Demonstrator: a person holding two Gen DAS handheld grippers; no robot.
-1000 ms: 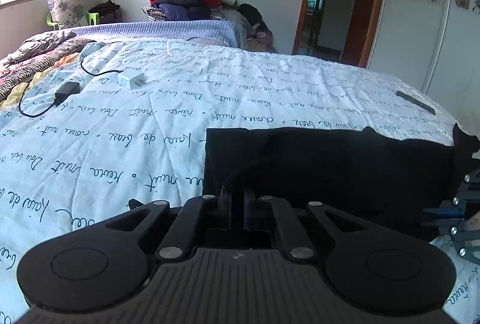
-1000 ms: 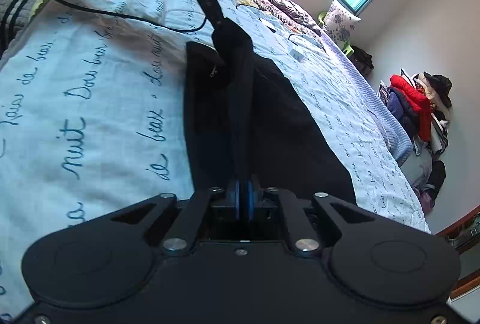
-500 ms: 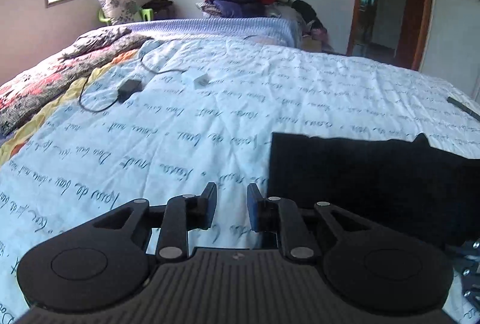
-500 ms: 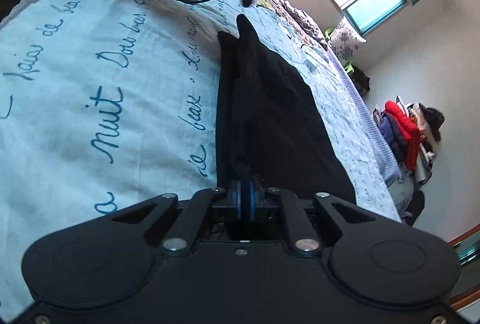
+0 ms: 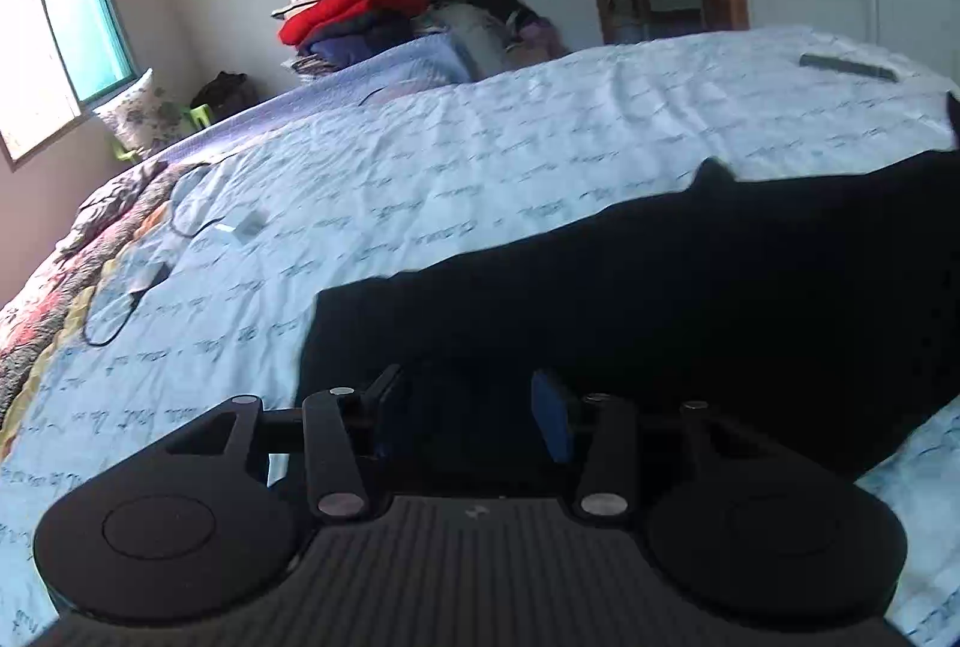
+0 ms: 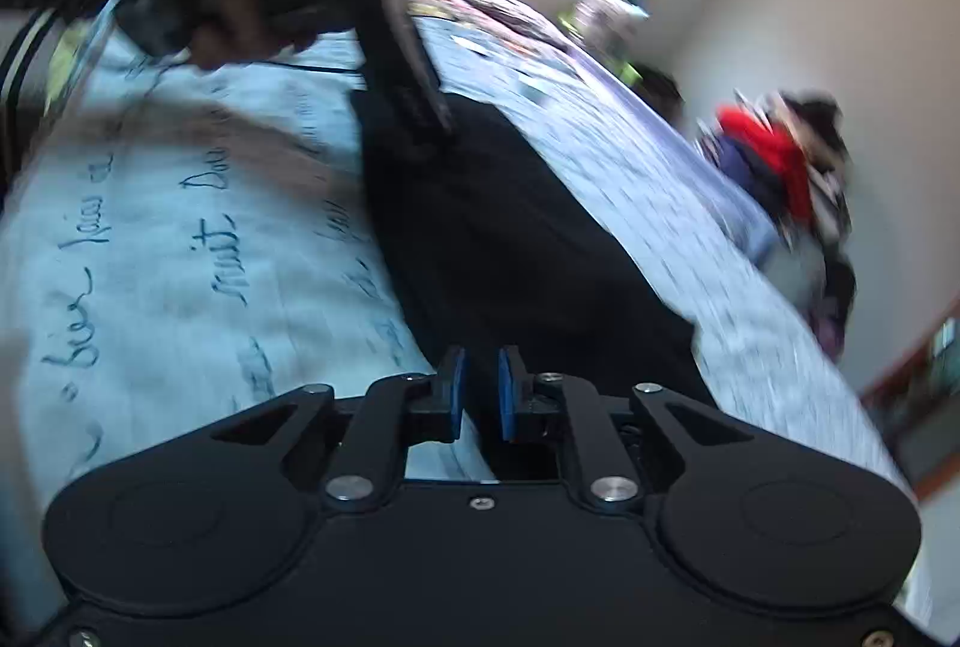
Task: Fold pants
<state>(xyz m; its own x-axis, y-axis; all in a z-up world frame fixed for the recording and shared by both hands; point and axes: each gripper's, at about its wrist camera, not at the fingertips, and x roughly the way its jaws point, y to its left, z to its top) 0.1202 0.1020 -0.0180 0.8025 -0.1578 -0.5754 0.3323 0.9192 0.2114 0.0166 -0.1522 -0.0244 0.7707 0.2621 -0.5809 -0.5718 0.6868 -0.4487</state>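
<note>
On the bed, over the pale blue quilt [image 5: 480,167] with its dark cursive lettering, my left gripper [image 5: 468,416] hangs low above the near edge of the black pants [image 5: 690,287], its jaws spread wide with nothing between the blue pads. From the right wrist view I see that same tool tilted down toward the far end of the garment, gripped in the person's left hand [image 6: 198,5], whose sleeve is dark with thin stripes. My right gripper [image 6: 477,392] sits at the opposite end of the pants, jaws parted only a little, the blue pads just apart and holding nothing; its view is smeared with motion. The pants lie flat as a long, matte black band across the quilt, straight-edged, with a small peak of cloth standing up along the far edge. The quilt looks soft and faintly rumpled. A dark cable [image 5: 120,311] with a small adapter loops near the patterned blanket [image 5: 54,275] at the left, and a heap of clothes [image 5: 360,17] topped with red rises beyond the bed. Half a second ago my right jaws were clamped on the cloth; they have since let go, and my left jaws have opened further and swung across over the fabric.
</note>
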